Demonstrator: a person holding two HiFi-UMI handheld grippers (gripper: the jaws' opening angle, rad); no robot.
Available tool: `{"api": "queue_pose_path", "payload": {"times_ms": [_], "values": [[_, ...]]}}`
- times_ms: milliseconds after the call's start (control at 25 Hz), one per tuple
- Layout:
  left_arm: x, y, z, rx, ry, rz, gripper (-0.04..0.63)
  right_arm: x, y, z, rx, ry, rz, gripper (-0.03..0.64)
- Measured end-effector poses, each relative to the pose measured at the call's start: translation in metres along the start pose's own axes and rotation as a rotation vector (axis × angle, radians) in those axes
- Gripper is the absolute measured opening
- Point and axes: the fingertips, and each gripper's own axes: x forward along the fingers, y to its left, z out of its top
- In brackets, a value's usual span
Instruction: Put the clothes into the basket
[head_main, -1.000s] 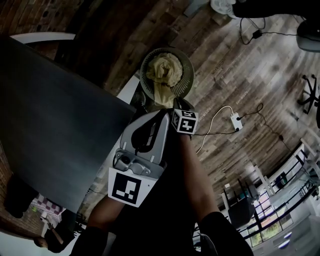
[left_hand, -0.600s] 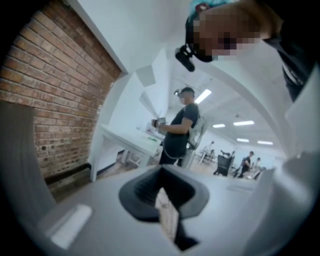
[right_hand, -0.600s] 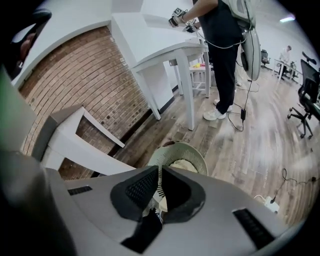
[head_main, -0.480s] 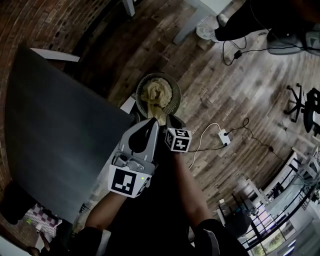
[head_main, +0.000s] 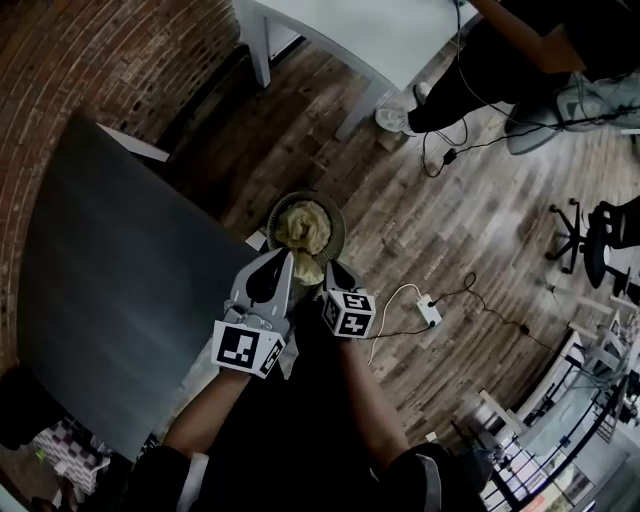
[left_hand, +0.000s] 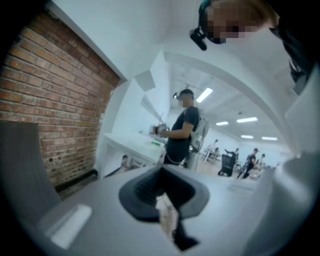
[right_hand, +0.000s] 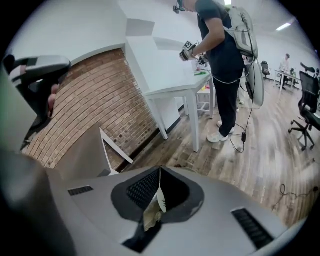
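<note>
The yellow garment (head_main: 303, 228) sits bunched in the basket (head_main: 340, 212) on the floor, its tail now drawn higher than a second ago. The left gripper (head_main: 286, 260) and right gripper (head_main: 322, 270) are both clamped on that tail, so it probably still needs dropping in.

The cloth (head_main: 303, 228) looks soft, crumpled and matt, heaped in a basket (head_main: 338, 208) with a dull, dark rim. My left gripper (left_hand: 164, 195) and right gripper (right_hand: 158, 185) have smooth matt grey plastic shells, and the pads (right_hand: 142, 187) are dark and ribbed. At nine o'clock the table (head_main: 110, 270) is flat matt grey. At three o'clock the floor (head_main: 470, 220) is grainy wooden plank. At eleven o'clock the wall (head_main: 80, 60) is rough brick.
</note>
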Motion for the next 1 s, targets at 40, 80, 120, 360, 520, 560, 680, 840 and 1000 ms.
{"api": "queue_pose_path", "payload": {"times_ms": [40,80,120,360,520,560,680,840,1000], "values": [[-0.002,0.0,0.002,0.005,0.001,0.001,0.003,-0.007,0.002,0.006,-0.002,-0.013,0.003,0.012],[-0.003,-0.002,0.005,0.009,0.002,0.002,0.003,-0.015,0.003,0.012,-0.004,-0.025,0.007,0.012],[-0.004,-0.004,0.008,0.011,0.001,0.001,0.003,-0.022,0.005,0.018,-0.008,-0.035,0.01,0.012],[-0.022,-0.015,0.02,-0.005,-0.005,-0.001,0.003,-0.061,0.021,0.043,-0.057,-0.09,0.033,0.011],[-0.035,-0.022,0.025,-0.003,-0.004,-0.002,0.003,-0.088,0.036,0.053,-0.074,-0.129,0.067,0.011],[-0.038,-0.024,0.026,-0.004,-0.005,-0.001,0.003,-0.094,0.04,0.055,-0.085,-0.138,0.075,0.011],[-0.049,-0.025,0.027,-0.011,-0.004,0.004,0.003,-0.109,0.051,0.055,-0.118,-0.153,0.098,0.011],[-0.061,-0.033,0.029,-0.002,0.0,-0.005,0.003,-0.125,0.06,0.055,-0.131,-0.164,0.125,0.011],[-0.067,-0.038,0.034,0.01,-0.004,-0.023,0.003,-0.139,0.067,0.059,-0.143,-0.186,0.142,0.008]]}}
